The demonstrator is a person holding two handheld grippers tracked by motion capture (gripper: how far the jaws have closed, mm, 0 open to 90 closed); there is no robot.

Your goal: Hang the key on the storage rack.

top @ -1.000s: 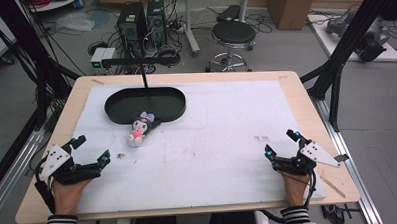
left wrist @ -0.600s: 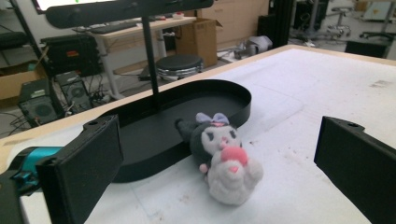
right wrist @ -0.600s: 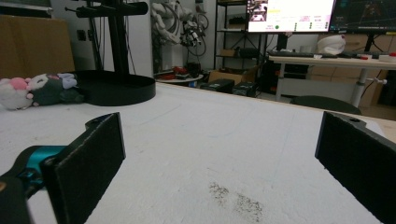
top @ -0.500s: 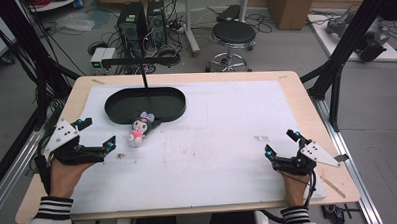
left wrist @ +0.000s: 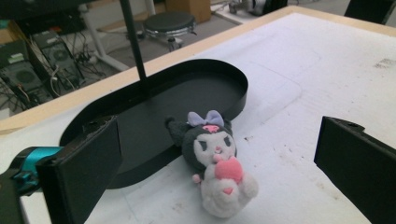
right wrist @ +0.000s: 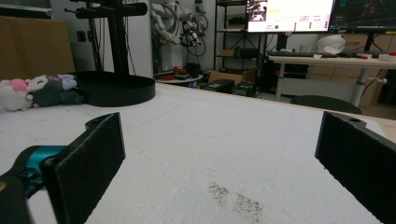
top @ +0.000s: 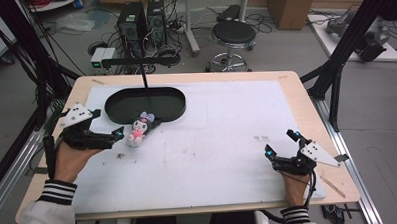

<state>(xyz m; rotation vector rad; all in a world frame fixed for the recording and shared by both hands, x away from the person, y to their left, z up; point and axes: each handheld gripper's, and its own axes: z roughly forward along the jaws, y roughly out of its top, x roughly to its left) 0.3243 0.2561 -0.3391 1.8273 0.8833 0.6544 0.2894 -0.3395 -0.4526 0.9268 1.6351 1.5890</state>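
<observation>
Plush toy [top: 138,129] lies on the white desk [top: 222,141], head touching the near rim of the black oval tray [top: 145,104]. Left gripper [top: 118,134] sits just beside the toy, jaws released, wide apart, toy framed btwn them in the left gripper view. Right gripper [top: 280,145] rests well apart at the desk's near right corner, jaws released, nothing btwn them.
</observation>
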